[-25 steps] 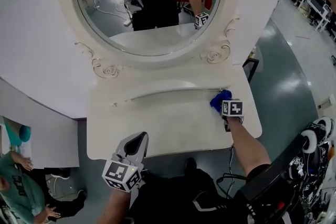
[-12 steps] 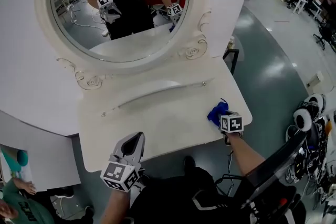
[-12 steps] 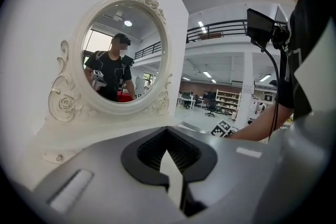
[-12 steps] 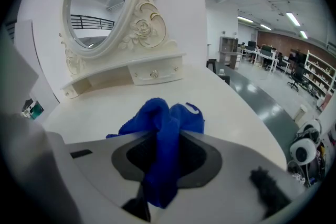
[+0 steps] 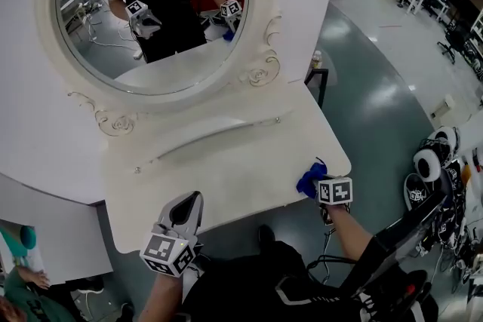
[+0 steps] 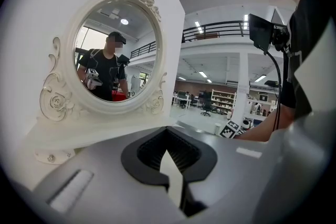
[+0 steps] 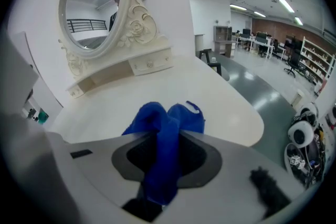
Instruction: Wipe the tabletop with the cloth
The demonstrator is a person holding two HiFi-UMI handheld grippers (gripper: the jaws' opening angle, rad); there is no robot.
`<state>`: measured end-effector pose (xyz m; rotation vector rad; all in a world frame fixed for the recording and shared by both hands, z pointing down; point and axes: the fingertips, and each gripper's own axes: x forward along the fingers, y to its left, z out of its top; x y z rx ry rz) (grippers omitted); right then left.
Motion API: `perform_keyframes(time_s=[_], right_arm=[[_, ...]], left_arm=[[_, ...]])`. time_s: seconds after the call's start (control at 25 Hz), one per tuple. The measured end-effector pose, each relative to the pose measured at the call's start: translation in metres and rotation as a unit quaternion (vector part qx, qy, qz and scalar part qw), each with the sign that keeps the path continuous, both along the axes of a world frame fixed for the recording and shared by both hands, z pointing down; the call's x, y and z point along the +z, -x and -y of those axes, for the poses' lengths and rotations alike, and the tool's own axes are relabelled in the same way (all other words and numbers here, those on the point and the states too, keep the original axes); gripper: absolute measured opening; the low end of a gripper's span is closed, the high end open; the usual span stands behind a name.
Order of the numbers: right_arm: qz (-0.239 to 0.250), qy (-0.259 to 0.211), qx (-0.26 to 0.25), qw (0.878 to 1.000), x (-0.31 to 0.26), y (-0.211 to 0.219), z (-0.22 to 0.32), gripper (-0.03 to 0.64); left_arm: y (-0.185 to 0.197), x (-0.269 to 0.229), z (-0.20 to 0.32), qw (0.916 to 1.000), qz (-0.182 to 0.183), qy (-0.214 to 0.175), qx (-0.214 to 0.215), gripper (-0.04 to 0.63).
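Observation:
The white dressing tabletop (image 5: pixel 226 166) lies below me under an oval mirror (image 5: pixel 151 11). My right gripper (image 5: pixel 321 186) is shut on a blue cloth (image 5: pixel 309 179), which it presses onto the table near the front right edge. In the right gripper view the cloth (image 7: pixel 165 115) bunches out between the jaws of the right gripper (image 7: pixel 167 131) onto the tabletop (image 7: pixel 157 84). At the table's front edge, left of centre, my left gripper (image 5: pixel 187 206) hovers shut and holds nothing. Its jaws (image 6: pixel 168 131) point towards the mirror (image 6: pixel 113 57).
A low raised shelf with small drawers (image 5: pixel 215 133) runs along the back of the table beneath the mirror frame. A dark stand (image 5: pixel 317 79) is on the grey floor to the right, with wheeled gear (image 5: pixel 430 162) further right. A person (image 5: pixel 15 290) sits at the lower left.
The right gripper has dragged the blue cloth from beside the back shelf towards the table's front right edge. The left gripper has stayed at the front edge.

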<state>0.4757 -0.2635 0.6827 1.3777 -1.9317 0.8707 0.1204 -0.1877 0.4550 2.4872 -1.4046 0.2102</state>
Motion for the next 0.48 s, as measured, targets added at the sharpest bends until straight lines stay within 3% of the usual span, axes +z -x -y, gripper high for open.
perform_keyframes(time_s=[0.32, 0.48], right_arm=[[0.008, -0.071, -0.004, 0.997, -0.021, 0.02, 0.141, 0.106], [0.003, -0.08, -0.003, 0.997, -0.021, 0.031, 0.192, 0.106]], left_arm=[[-0.001, 0.003, -0.004, 0.9993, 0.014, 0.007, -0.035, 0.006], [0.002, 0.006, -0.008, 0.9979, 0.022, 0.013, -0.059, 0.006]])
